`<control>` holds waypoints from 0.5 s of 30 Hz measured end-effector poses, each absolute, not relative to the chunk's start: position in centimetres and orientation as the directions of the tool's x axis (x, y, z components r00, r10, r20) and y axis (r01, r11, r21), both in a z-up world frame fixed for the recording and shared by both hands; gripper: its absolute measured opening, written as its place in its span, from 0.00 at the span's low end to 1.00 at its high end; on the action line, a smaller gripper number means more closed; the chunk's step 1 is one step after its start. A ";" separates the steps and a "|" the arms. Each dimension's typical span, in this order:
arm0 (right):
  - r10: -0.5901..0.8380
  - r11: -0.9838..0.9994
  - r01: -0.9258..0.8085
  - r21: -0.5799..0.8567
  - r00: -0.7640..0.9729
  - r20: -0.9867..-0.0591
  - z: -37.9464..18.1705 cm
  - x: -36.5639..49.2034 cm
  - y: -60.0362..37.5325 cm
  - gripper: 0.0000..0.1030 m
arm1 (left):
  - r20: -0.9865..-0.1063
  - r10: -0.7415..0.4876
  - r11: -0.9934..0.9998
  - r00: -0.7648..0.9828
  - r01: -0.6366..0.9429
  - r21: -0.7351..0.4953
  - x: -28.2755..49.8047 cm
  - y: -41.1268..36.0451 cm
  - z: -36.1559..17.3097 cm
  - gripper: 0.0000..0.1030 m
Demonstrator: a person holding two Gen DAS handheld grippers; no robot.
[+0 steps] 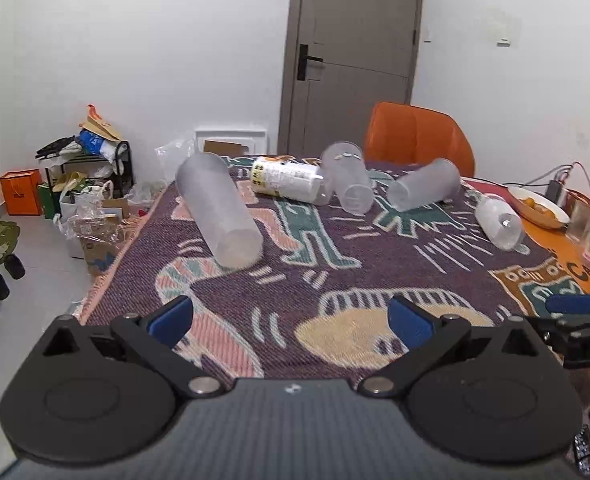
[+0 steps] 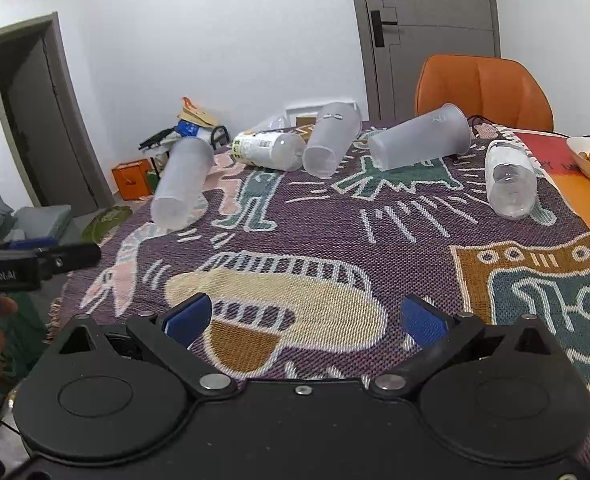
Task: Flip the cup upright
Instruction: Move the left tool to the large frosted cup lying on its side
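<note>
Several plastic cups lie on their sides on a patterned cloth [image 1: 335, 280]. A tall frosted cup [image 1: 219, 210] [image 2: 181, 184] lies at the left. A printed cup [image 1: 289, 180] [image 2: 267, 150], a frosted cup [image 1: 349, 182] [image 2: 331, 140] and a wider frosted cup [image 1: 425, 184] [image 2: 419, 142] lie at the back. A clear cup [image 1: 499, 220] [image 2: 509, 178] lies at the right. My left gripper [image 1: 291, 320] is open and empty over the near cloth. My right gripper [image 2: 307, 318] is open and empty, also near the front; its finger shows in the left wrist view [image 1: 571, 304].
An orange chair [image 1: 419, 138] stands behind the table by a grey door [image 1: 355, 52]. A bowl of oranges [image 1: 539, 204] and a cable sit at the right edge. Bags and boxes [image 1: 87, 184] clutter the floor at the left.
</note>
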State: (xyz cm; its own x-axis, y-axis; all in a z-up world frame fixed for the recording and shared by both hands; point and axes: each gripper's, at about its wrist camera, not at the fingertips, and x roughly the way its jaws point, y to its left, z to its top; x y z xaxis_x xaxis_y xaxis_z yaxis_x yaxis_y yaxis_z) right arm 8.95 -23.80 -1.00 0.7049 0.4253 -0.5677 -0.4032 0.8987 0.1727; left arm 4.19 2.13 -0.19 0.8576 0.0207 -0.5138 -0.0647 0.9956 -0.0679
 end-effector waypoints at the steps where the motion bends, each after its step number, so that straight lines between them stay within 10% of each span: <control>1: 0.423 0.899 -0.401 0.173 0.702 -0.573 -1.1 9.4 -23.6 1.00 | -0.515 0.023 0.995 0.857 -0.068 -0.069 4.5 2.3 -0.2 1.00; 15: 0.439 0.894 -0.390 0.219 0.667 -0.602 -2.2 14.7 -21.9 1.00 | -0.534 0.030 0.990 0.845 -0.097 -0.099 9.4 4.3 -0.3 0.98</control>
